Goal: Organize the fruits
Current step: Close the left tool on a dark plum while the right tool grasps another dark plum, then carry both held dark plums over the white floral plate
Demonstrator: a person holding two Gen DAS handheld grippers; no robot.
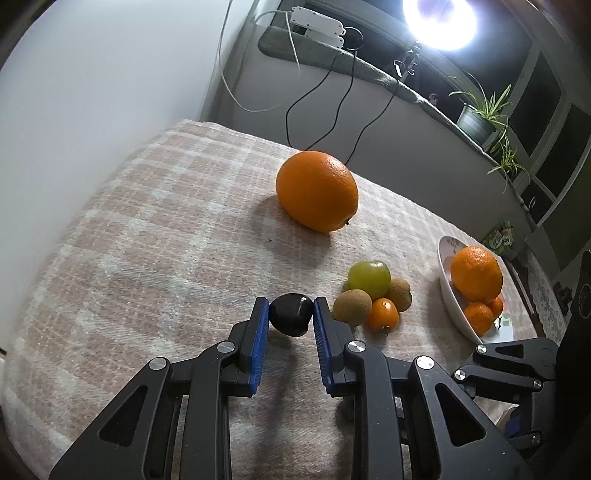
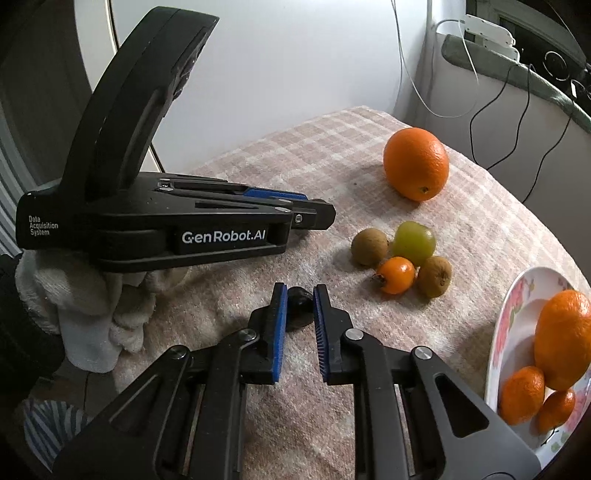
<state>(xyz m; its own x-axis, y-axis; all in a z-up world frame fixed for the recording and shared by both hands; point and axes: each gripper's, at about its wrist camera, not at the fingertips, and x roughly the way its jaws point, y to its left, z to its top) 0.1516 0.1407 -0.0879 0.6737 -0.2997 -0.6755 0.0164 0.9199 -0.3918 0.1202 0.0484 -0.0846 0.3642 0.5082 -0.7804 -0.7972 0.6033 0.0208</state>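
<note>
My left gripper (image 1: 290, 306) is shut on a small dark fruit (image 1: 290, 319) just above the checked cloth (image 1: 147, 240). My right gripper (image 2: 300, 295) is shut on another small dark fruit (image 2: 299, 310) that rests on the cloth. The left gripper (image 2: 325, 216) also shows side-on in the right wrist view, where its fruit is hidden. Right of both grippers lies a cluster: a green fruit (image 1: 369, 278) (image 2: 413, 238), two brown kiwis (image 1: 352, 308) (image 2: 369, 246) and a small orange fruit (image 1: 384, 314) (image 2: 397, 274). A big orange (image 1: 317, 190) (image 2: 415, 162) sits further back.
A white flowered plate (image 1: 445, 284) (image 2: 506, 325) at the right holds three orange citrus fruits. A white towel (image 2: 85, 306) is bunched under the left gripper. Cables hang behind the table; a bright lamp (image 1: 439, 18) and a potted plant (image 1: 476, 122) stand beyond. The cloth drops off at the left.
</note>
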